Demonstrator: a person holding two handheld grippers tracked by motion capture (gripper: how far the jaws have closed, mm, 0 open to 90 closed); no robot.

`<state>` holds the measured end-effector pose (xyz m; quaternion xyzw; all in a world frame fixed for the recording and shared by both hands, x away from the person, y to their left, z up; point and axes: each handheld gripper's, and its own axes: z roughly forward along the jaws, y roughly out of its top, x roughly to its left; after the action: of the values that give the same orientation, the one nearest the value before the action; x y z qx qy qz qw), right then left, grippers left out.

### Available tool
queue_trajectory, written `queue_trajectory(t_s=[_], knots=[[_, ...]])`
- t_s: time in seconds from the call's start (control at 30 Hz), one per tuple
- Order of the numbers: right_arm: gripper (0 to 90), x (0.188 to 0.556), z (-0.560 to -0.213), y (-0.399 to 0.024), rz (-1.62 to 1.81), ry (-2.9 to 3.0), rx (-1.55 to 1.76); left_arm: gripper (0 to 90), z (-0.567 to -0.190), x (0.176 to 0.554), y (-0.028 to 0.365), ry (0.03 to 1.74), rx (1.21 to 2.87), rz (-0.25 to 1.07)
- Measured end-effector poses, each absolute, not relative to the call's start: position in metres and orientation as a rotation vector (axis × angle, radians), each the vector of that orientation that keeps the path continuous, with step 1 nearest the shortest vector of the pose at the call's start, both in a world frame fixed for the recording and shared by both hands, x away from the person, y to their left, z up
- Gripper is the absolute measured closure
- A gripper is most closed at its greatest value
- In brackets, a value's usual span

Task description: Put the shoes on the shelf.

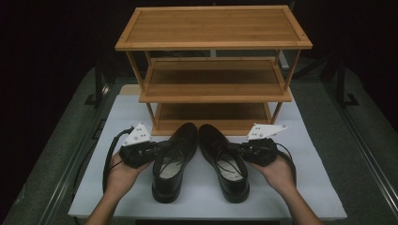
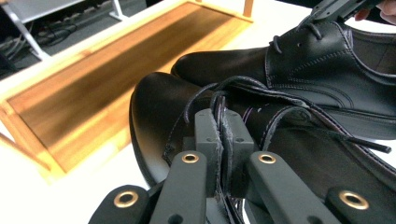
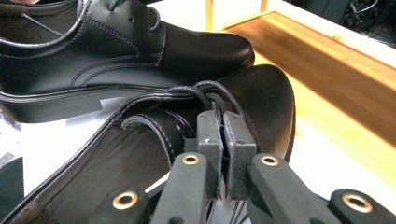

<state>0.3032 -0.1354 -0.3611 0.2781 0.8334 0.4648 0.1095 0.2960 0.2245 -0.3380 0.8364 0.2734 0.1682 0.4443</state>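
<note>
On the left, the left gripper (image 1: 157, 149) is clenched on the left shoe (image 1: 174, 159), its jaws pinching the leather edge at the lacing, as its own view shows the pads (image 2: 208, 135) pressed together on that flap. The shoe stands on the white mat (image 1: 94, 187), toe toward the rack (image 1: 213, 70), heel toward the person. Just beside it, toes nearly touching, the right shoe (image 1: 223, 161) stands the same way, and the right gripper (image 1: 239, 151) is clamped on its upper in the same manner, by the lace loops (image 3: 205, 91).

Both holds are thin bites on soft leather near the laces, well off each shoe's middle. If the shoes are lifted toward the rack like this, I'd expect the heels to sag and the shoes to swing, and a flap could slide out of the jaws. The bottom shelf (image 1: 211, 115) sits low under the middle one, so a dangling heel or tilted toe might catch the shelf's front lip. The two shoes are also close enough to knock each other if raised unevenly.
</note>
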Motion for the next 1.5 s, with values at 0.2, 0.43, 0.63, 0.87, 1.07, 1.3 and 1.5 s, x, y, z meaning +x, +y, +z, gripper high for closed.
queue_trajectory(t_s=[0.2,0.43,0.63,0.87,1.07,1.3,1.5], knots=[[86.8,0.32,-0.36,-0.148,1.357,2.407,0.861,87.4,-0.336,0.318,0.207,0.678,2.057,0.436],[86.8,0.345,-0.363,-0.157,1.324,2.372,0.902,87.4,-0.34,0.342,0.192,0.686,2.048,0.454],[86.8,0.367,-0.368,-0.16,1.306,2.332,0.945,87.4,-0.345,0.362,0.18,0.686,2.057,0.474],[86.8,0.387,-0.369,-0.157,1.287,2.295,0.974,87.5,-0.353,0.383,0.168,0.713,2.066,0.535],[86.8,0.401,-0.368,-0.152,1.279,2.267,0.989,87.5,-0.362,0.401,0.161,0.748,2.04,0.566],[86.7,0.414,-0.369,-0.147,1.255,2.23,1.012,87.5,-0.373,0.418,0.155,0.753,2.017,0.602],[86.7,0.42,-0.375,-0.145,1.22,2.209,1.042,87.4,-0.38,0.424,0.154,0.765,2.003,0.631]])
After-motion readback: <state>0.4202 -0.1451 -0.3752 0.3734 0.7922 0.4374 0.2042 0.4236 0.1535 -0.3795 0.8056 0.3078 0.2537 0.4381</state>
